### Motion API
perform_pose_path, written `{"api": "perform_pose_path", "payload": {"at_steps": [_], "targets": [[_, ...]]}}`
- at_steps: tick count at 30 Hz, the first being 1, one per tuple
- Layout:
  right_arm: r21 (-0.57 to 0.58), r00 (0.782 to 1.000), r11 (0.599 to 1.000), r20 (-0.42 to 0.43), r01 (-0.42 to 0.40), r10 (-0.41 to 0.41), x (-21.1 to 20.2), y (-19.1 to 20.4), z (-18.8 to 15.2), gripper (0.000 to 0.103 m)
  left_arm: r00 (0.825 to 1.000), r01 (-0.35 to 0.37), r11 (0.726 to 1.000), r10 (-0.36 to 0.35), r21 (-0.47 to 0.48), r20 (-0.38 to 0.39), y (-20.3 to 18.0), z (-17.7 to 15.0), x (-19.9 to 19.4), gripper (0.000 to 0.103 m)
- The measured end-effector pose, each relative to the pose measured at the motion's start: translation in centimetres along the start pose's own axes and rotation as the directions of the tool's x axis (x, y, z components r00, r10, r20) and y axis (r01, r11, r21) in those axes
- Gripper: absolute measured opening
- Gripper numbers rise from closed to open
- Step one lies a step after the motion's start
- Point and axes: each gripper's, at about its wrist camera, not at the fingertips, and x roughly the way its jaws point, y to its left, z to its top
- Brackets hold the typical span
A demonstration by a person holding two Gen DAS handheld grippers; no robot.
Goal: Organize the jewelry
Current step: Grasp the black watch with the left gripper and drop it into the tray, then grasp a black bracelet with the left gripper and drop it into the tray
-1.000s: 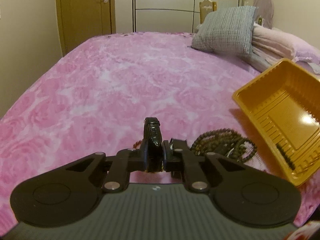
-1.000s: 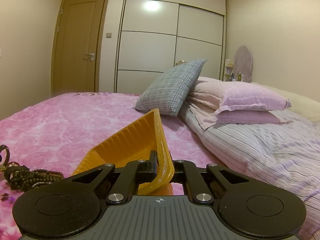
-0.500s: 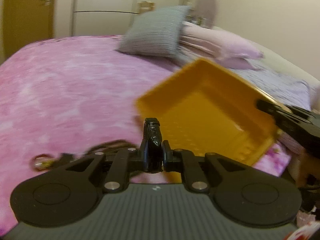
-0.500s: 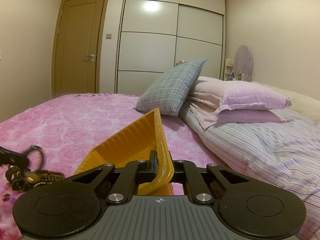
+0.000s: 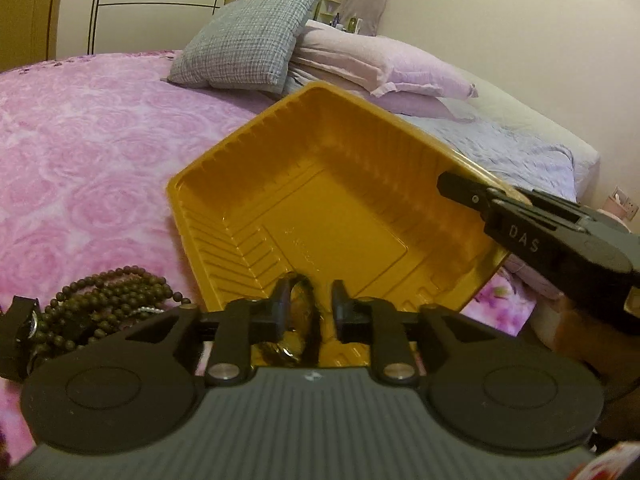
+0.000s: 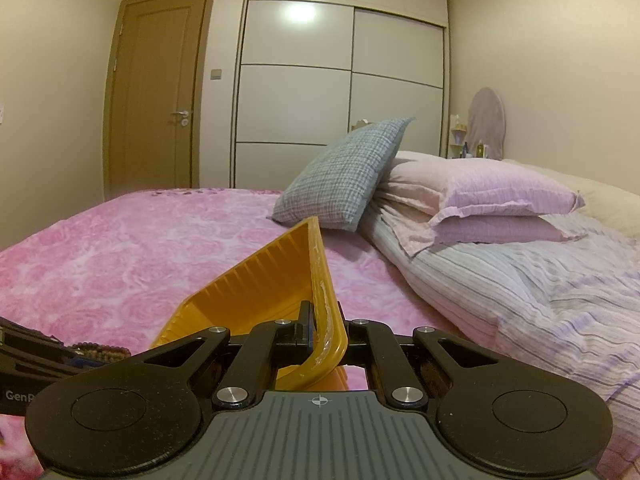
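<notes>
Both sets of jaws first: my left gripper (image 5: 307, 304) stands parted over the near lip of the yellow tray (image 5: 340, 216), and a dark watch-like piece (image 5: 298, 322) sits loose in the gap between its fingers, low against the tray's ribbed floor — I can't tell whether it still touches either finger. My right gripper (image 6: 322, 330) is clenched on the tray's rim, holding it tipped up on the pink bedspread (image 6: 132, 248); from the left wrist view I see that gripper reaching in from the right onto the tray's far right edge. Just left of the tray lies a heap of dark beaded strands (image 5: 100, 308) on the bedspread, with a black strap end (image 5: 18, 336) at the frame's left margin. Beyond the tray a grey checked pillow (image 5: 248, 40) leans against stacked lilac pillows (image 5: 380, 64). Farthest back — a white wardrobe (image 6: 340, 92) and a brown door (image 6: 156, 92).
</notes>
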Motion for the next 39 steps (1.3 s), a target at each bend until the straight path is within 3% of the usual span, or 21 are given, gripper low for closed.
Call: {"api": "perform_pose_path", "payload": {"at_steps": [6, 11, 14, 20, 30, 39], "targets": [[-0.002, 1.000, 1.000, 0.005, 0.002, -0.002, -0.1, 0.0, 0.0, 0.007, 0.990, -0.137, 0.991, 0.136, 0.009, 0.048, 1.6, -1.2, -2.4, 0.021], [-0.002, 1.000, 1.000, 0.004, 0.002, -0.002, 0.0, -0.1, 0.1, 0.007, 0.950, -0.301, 0.953, 0.302, -0.030, 0.073, 5.2, -2.9, -4.8, 0.021], [-0.004, 1.000, 1.000, 0.002, 0.005, -0.005, 0.0, -0.1, 0.1, 0.007, 0.917, -0.390, 0.919, 0.394, -0.064, 0.067, 7.7, -3.8, -5.9, 0.021], [-0.007, 1.000, 1.000, 0.001, 0.010, -0.010, 0.0, 0.1, 0.0, 0.007, 0.876, -0.479, 0.875, 0.482, -0.068, 0.029, 11.2, -4.6, -6.2, 0.021], [-0.011, 1.000, 1.000, -0.002, 0.013, -0.013, 0.2, 0.1, 0.1, 0.007, 0.892, -0.452, 0.891, 0.453, -0.029, 0.006, 11.9, -4.6, -4.8, 0.021], [-0.012, 1.000, 1.000, -0.004, 0.016, -0.016, 0.4, 0.0, 0.0, 0.007, 0.882, -0.470, 0.883, 0.470, -0.007, -0.029, 12.3, -4.4, -3.3, 0.021]]}}
